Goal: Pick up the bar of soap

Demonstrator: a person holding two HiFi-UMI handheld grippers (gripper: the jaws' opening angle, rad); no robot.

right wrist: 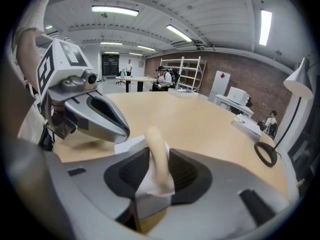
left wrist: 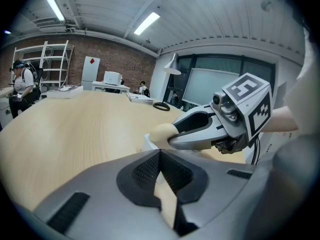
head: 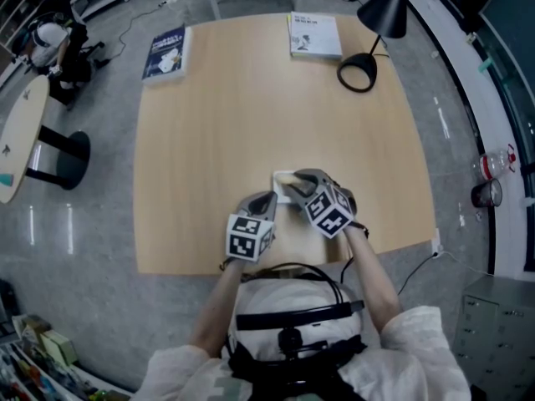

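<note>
Soap (right wrist: 155,144) stands on edge, clasped between the right fingers (right wrist: 186,173); squeeze evenly, then lift straight up. Left fingers (left wrist: 142,173) closed, empty.

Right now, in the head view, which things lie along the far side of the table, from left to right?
blue book → white booklet → black desk lamp

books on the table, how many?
2. A blue book lies at the far left corner of the table; a white-and-green book lies at the far edge, beside the lamp base. None appears hidden.
</note>
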